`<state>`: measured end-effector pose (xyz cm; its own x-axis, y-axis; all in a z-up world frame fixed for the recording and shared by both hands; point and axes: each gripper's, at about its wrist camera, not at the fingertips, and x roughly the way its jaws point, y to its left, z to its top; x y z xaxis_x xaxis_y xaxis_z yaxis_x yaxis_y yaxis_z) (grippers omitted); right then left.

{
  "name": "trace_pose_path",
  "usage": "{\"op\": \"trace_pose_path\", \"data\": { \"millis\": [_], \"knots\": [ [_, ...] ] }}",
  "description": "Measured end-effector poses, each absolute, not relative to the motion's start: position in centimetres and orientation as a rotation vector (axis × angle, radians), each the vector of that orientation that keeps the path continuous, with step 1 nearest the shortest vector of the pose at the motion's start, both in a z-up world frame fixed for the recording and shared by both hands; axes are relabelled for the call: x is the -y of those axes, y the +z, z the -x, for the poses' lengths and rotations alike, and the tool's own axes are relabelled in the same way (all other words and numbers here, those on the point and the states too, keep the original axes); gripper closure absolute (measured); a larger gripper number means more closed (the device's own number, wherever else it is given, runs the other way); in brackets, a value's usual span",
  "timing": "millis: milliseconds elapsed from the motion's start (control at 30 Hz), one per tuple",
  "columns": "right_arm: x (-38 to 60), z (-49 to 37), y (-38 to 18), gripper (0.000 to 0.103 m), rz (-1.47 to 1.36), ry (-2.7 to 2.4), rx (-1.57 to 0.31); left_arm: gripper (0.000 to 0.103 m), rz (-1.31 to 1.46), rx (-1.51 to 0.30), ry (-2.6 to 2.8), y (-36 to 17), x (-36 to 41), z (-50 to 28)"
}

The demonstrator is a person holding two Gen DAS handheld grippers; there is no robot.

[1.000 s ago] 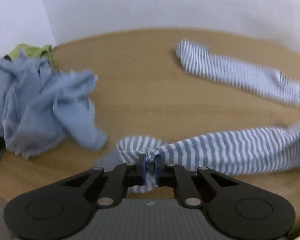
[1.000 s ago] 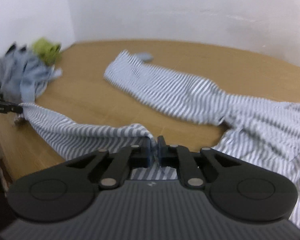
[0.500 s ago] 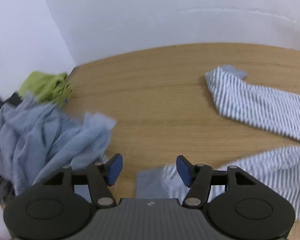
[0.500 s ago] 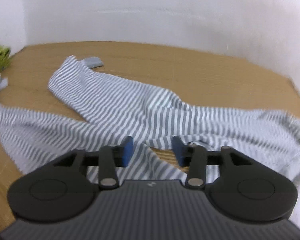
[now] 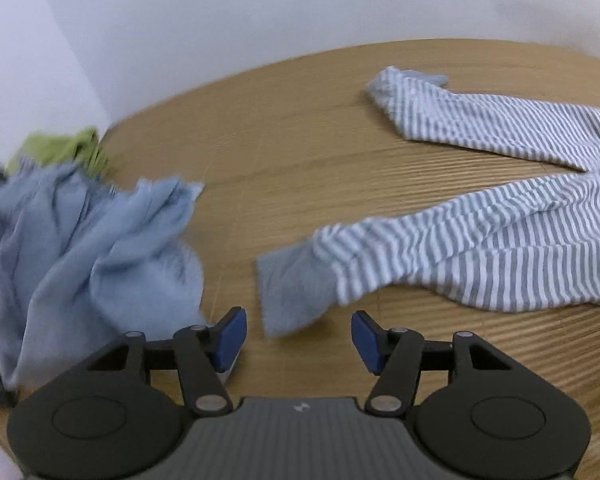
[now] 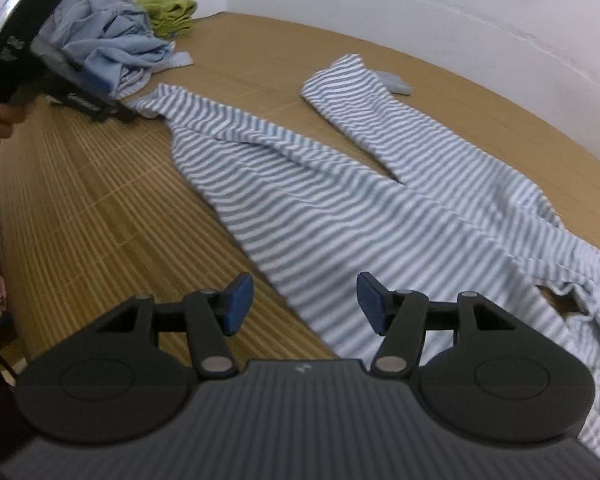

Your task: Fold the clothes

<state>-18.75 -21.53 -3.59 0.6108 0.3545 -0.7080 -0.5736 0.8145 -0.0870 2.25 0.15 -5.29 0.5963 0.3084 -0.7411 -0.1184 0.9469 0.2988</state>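
Striped garment spread flat on the wooden table (image 6: 80, 216)

The left gripper (image 5: 298, 336) gaped wide and empty just short of the striped pyjama's (image 6: 340, 208) grey cuff (image 5: 292, 292); the right gripper (image 6: 305, 300), equally spread, hovered over its leg.

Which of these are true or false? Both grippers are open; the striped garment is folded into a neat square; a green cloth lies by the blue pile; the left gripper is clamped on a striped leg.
1. Both grippers are open. True: the left gripper and the right gripper each show their blue pads spread wide with nothing between them.
2. The striped garment is folded into a neat square. False: it lies spread out on the wooden table, its two long parts stretched apart.
3. A green cloth lies by the blue pile. True.
4. The left gripper is clamped on a striped leg. False: the plain blue cuff lies free on the table in front of it.
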Motion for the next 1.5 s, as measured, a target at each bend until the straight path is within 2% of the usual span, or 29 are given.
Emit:
{"op": "trace_pose_path", "data": {
  "millis": [67, 100, 133, 167, 200, 233, 267, 367, 500, 633, 767, 833, 867, 1000, 1100, 1200, 1300, 1400, 1500],
  "knots": [
    [20.8, 18.5, -3.9, 0.043, 0.342, 0.553, -0.743, 0.043, -0.263, -0.896, 0.229, -6.0, 0.4, -3.0],
    [20.6, 18.4, -4.1, 0.043, 0.343, 0.553, -0.739, 0.046, -0.277, -0.897, 0.222, -6.4, 0.6, -3.4],
    [20.4, 18.4, -4.2, 0.043, 0.344, 0.552, -0.735, 0.066, -0.288, -0.899, 0.222, -6.7, 0.8, -3.8],
    [20.2, 18.3, -4.4, 0.045, 0.345, 0.552, -0.731, 0.078, -0.295, -0.903, 0.225, -7.0, 0.8, -4.1],
    [20.2, 18.2, -4.3, 0.055, 0.333, 0.549, -0.731, 0.086, -0.288, -0.908, 0.224, -7.0, 0.7, -4.3],
    [20.3, 18.1, -4.3, 0.069, 0.313, 0.542, -0.732, 0.089, -0.258, -0.907, 0.209, -6.4, 0.4, -4.4],
    [20.5, 17.9, -4.3, 0.095, 0.303, 0.534, -0.737, 0.089, -0.218, -0.896, 0.185, -5.5, -0.1, -4.3],
    [21.3, 17.8, -3.9, 0.094, 0.261, 0.545, -0.748, 0.090, -0.114, -0.867, 0.142, -1.6, -1.5, -4.5],
    [21.6, 17.8, -3.5, 0.094, 0.155, 0.692, -0.811, 0.084, 0.032, -0.928, 0.230, 1.7, -4.5, -8.0],
    [19.9, 18.7, -3.7, 0.094, 0.144, 0.850, -0.854, 0.078, 0.075, -1.034, 0.400, 0.3, -6.9, -12.0],
    [18.9, 19.8, -3.6, 0.090, 0.137, 0.835, -0.858, 0.074, -0.014, -1.021, 0.406, -0.5, -5.0, -12.7],
    [19.4, 20.2, -3.1, 0.088, 0.126, 0.782, -0.836, 0.056, -0.089, -0.999, 0.379, -0.4, -3.2, -12.2],
    [20.0, 20.3, -2.8, 0.086, 0.109, 0.748, -0.825, 0.054, -0.117, -0.995, 0.383, -0.3, -2.5, -12.0],
    [23.2, 19.7, -1.8, 0.067, -0.009, 0.605, -0.782, 0.051, -0.089, -0.981, 0.300, 0.6, -0.3, -10.8],
    [24.5, 18.1, -2.2, 0.066, -0.069, 0.492, -0.784, 0.042, -0.072, -0.965, 0.196, 1.0, 1.8, -9.6],
    [24.5, 16.1, -3.2, 0.066, -0.037, 0.407, -0.794, 0.041, -0.090, -0.983, 0.080, -0.4, 4.2, -9.6],
    [24.4, 14.8, -4.0, 0.067, -0.039, 0.338, -0.809, 0.044, -0.091, -1.066, 0.008, -3.7, 5.5, -10.8],
    [24.2, 14.5, -4.4, 0.066, -0.012, 0.328, -0.826, 0.034, -0.162, -1.090, 0.088, -5.6, 5.7, -11.0],
    [23.4, 14.8, -3.9, 0.064, 0.060, 0.447, -0.894, 0.034, -0.138, -1.170, 0.102, -5.5, 4.7, -9.4]
  ]
}}
